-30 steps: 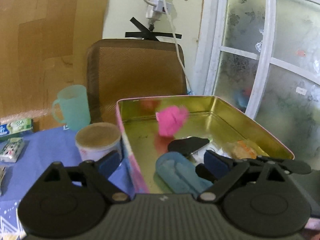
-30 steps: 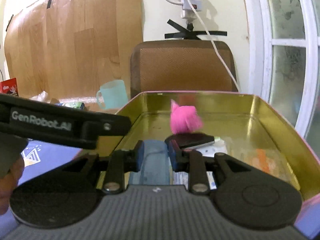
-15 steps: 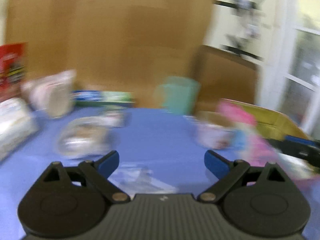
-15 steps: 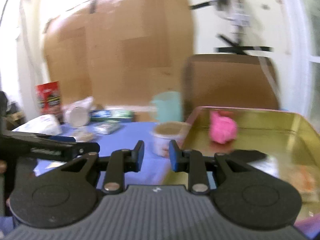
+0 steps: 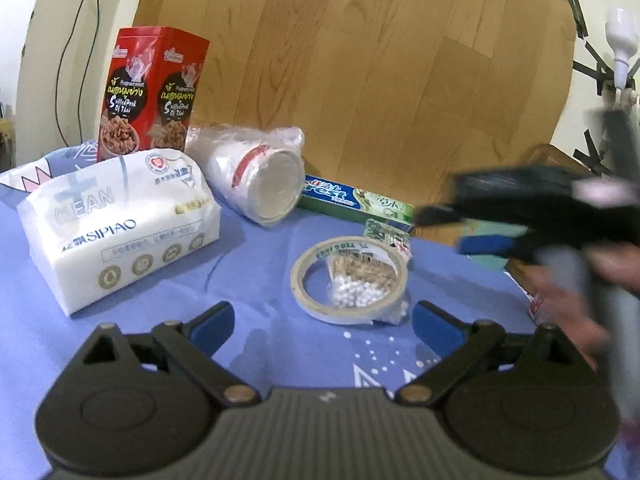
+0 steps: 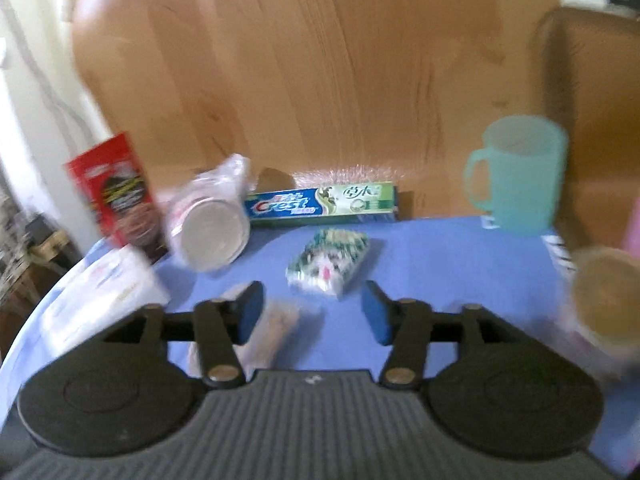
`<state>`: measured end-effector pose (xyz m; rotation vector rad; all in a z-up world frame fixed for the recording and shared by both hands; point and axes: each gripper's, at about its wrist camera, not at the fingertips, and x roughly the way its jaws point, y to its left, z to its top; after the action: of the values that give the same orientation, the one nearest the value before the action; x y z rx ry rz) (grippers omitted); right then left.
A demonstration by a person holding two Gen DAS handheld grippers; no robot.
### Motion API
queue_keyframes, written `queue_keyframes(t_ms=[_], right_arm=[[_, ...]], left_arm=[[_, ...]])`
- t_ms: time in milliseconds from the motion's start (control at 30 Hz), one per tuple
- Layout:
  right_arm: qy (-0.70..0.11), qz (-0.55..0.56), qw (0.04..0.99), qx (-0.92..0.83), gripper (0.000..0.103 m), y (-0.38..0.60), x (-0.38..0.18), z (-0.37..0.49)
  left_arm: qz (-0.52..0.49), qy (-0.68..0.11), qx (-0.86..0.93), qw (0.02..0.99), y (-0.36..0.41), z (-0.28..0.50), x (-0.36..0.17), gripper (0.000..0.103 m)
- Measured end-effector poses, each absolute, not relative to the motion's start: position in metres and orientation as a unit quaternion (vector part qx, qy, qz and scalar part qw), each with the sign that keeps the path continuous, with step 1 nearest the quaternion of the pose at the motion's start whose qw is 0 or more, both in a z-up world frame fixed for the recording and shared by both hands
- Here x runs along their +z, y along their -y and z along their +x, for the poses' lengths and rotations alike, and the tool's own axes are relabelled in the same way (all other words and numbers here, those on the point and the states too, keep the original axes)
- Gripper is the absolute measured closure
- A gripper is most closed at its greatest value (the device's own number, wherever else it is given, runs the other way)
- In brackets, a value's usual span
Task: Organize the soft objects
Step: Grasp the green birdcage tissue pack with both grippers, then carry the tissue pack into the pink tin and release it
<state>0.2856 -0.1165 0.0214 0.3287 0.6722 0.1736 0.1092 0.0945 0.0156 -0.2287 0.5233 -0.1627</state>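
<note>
My left gripper (image 5: 323, 322) is open and empty above the blue tablecloth (image 5: 256, 280), facing a tape roll (image 5: 348, 278) that lies on a clear bag of cotton swabs (image 5: 358, 280). A white tissue pack (image 5: 120, 232) lies to its left. My right gripper (image 6: 312, 316) is open and empty, with a small green-and-white packet (image 6: 328, 266) just beyond its fingers. It shows blurred at the right of the left wrist view (image 5: 480, 245). The packet also shows behind the tape roll (image 5: 388, 236).
A red snack box (image 5: 154, 92), bagged paper cups (image 5: 260, 178) and a Crest toothpaste box (image 6: 320, 204) line the back against a wooden board. A teal mug (image 6: 520, 172) and a brown-lidded tub (image 6: 604, 296) stand at the right.
Both grippers have swung left, away from the gold tin with the pink toy, to the cluttered table. The right gripper has opened and no longer holds the blue object.
</note>
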Motion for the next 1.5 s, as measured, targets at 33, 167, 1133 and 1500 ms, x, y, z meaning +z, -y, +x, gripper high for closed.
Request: queue_keyframes(t_ms=[33, 167, 1133, 1500], right_arm=[[-0.341, 0.168, 0.921, 0.078, 0.037, 0.112, 0.017, 0.305], [-0.387, 0.148, 0.908, 0.062, 0.021, 0.090, -0.002, 0.358], [-0.311, -0.004, 0.943, 0.115, 0.019, 0.155, -0.011, 0.021], [-0.205, -0.017, 0.973, 0.102, 0.050, 0.178, 0.010, -0.005]], left_arm=[[-0.116, -0.259, -0.080, 0.956, -0.094, 0.110, 0.016, 0.004], [-0.128, -0.265, -0.087, 0.952, -0.098, 0.108, 0.013, 0.004], [-0.119, -0.359, -0.307, 0.874, -0.010, 0.051, 0.009, 0.003], [-0.066, -0.345, -0.362, 0.863, 0.068, 0.034, 0.046, 0.025]])
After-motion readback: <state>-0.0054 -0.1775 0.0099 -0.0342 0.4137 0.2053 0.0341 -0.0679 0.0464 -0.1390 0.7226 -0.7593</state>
